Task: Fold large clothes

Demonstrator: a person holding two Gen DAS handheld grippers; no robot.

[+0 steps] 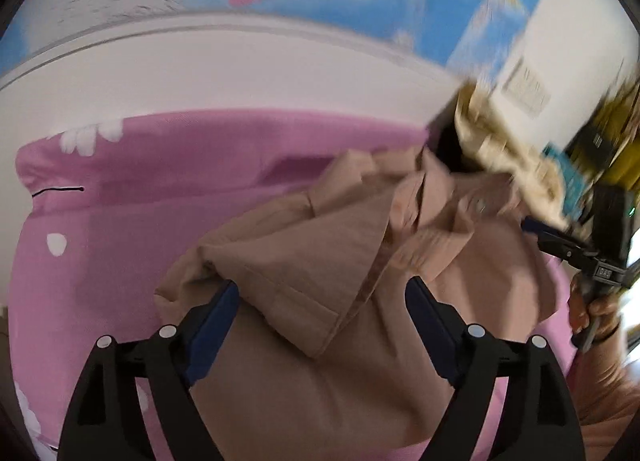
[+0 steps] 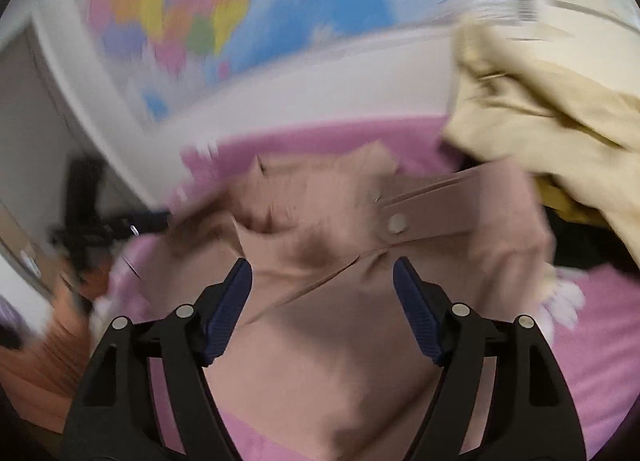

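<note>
Motion-blurred wall map point(image 2: 180, 21) upper frame; both tongs, left point(image 1: 322, 301) and right point(image 2: 322, 285), apart over beige jacket point(image 1: 340, 261) on pink sheet point(image 1: 160, 189)

Left gripper point(image 1: 322, 303) up close: two black plastic arms, each split into a pair of struts with long cut-out slots. Round silver pins cap the joints, two per side. The fingers point(image 1: 216, 325) end in dark blue ribbed pads. Right gripper point(image 2: 322, 287), same build: black forked arms, silver pins, blue ribbed pads point(image 2: 418, 313). From the left camera the right gripper shows side-on at the frame's edge, blurred: black body, blue pad tip, a small white-marked label, a tiny green light on the block above. The hand point(image 1: 592, 313) on its handle wears a dark band at the wrist. Peach-orange sleeve point(image 2: 44, 353), ribbed, blurred.
</note>
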